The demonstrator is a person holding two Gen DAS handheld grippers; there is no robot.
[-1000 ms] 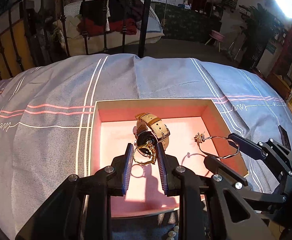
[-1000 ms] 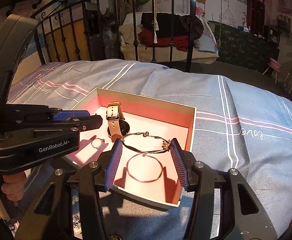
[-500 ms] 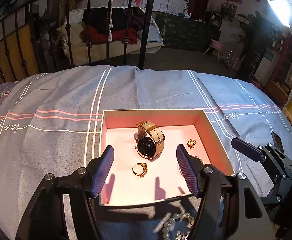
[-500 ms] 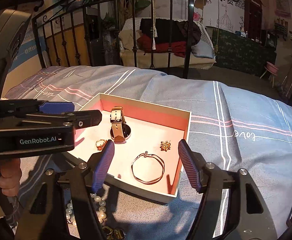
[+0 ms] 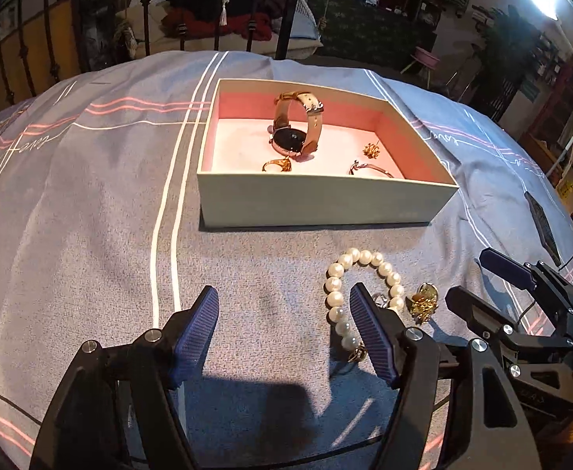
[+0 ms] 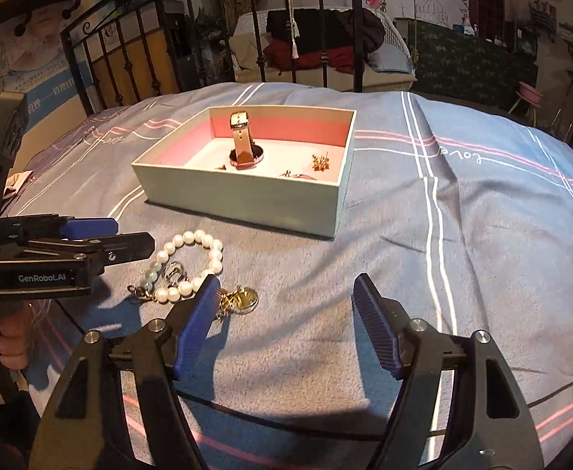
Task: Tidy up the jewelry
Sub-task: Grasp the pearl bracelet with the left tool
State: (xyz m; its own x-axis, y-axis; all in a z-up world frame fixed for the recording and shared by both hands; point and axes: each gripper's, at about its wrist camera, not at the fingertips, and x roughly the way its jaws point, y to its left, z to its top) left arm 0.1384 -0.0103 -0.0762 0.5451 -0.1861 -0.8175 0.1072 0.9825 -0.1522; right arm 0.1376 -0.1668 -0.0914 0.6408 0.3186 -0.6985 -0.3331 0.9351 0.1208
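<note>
A pale box with a pink lining [image 5: 325,201] [image 6: 243,199] sits on the bed. In it lie a beige-strapped watch [image 5: 296,129] [image 6: 243,149], a gold ring [image 5: 277,165], a gold brooch [image 5: 372,150] [image 6: 321,161] and a thin bangle [image 5: 370,168]. In front of the box on the cover lie a pearl bracelet [image 5: 339,286] [image 6: 184,264] and a gold ornament [image 5: 423,299] [image 6: 243,297]. My left gripper [image 5: 284,331] is open and empty, its right finger beside the pearls. My right gripper [image 6: 286,321] is open and empty, its left finger next to the gold ornament.
The grey-blue bed cover [image 5: 90,215] with pink and white stripes spreads around the box. A black iron bed frame [image 6: 161,35] stands behind. A dark phone-like object [image 5: 543,225] lies on the cover at the right.
Both grippers let go of the ring and the bangle in the box, opened, and drew back and down to the cover in front of it, near the pearls.
</note>
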